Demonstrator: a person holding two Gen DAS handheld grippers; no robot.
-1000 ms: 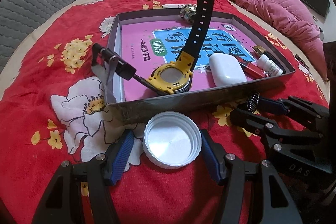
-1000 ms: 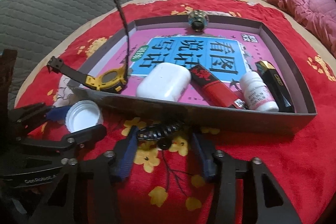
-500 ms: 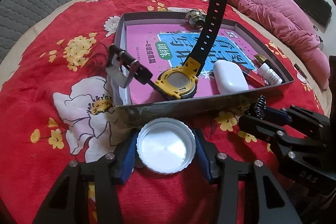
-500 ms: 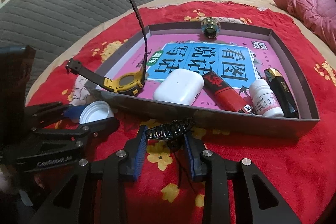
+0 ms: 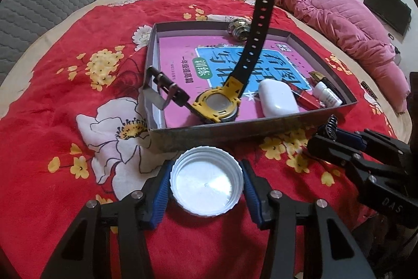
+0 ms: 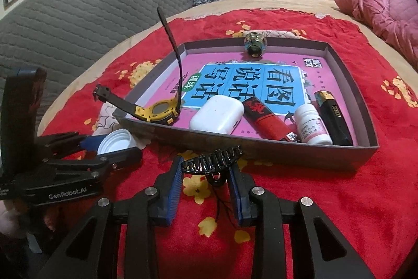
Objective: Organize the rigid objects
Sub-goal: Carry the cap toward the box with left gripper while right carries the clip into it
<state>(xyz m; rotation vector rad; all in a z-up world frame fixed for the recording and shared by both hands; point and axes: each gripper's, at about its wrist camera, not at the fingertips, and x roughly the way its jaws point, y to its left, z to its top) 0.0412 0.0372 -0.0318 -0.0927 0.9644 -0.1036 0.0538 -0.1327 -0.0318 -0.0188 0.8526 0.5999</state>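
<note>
My left tool [image 5: 206, 184] pinches the light, stiff bottle cap [image 5: 205, 184] by its ribbed rim; my right tool [image 6: 206, 174] pinches the springy hair claw [image 6: 213, 160] — both just before the tray [image 6: 261, 149].

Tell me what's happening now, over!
Left gripper clamped on white cap. Right gripper clamped on black hair clip. Both just outside the box; its near wall lies ahead.
</note>
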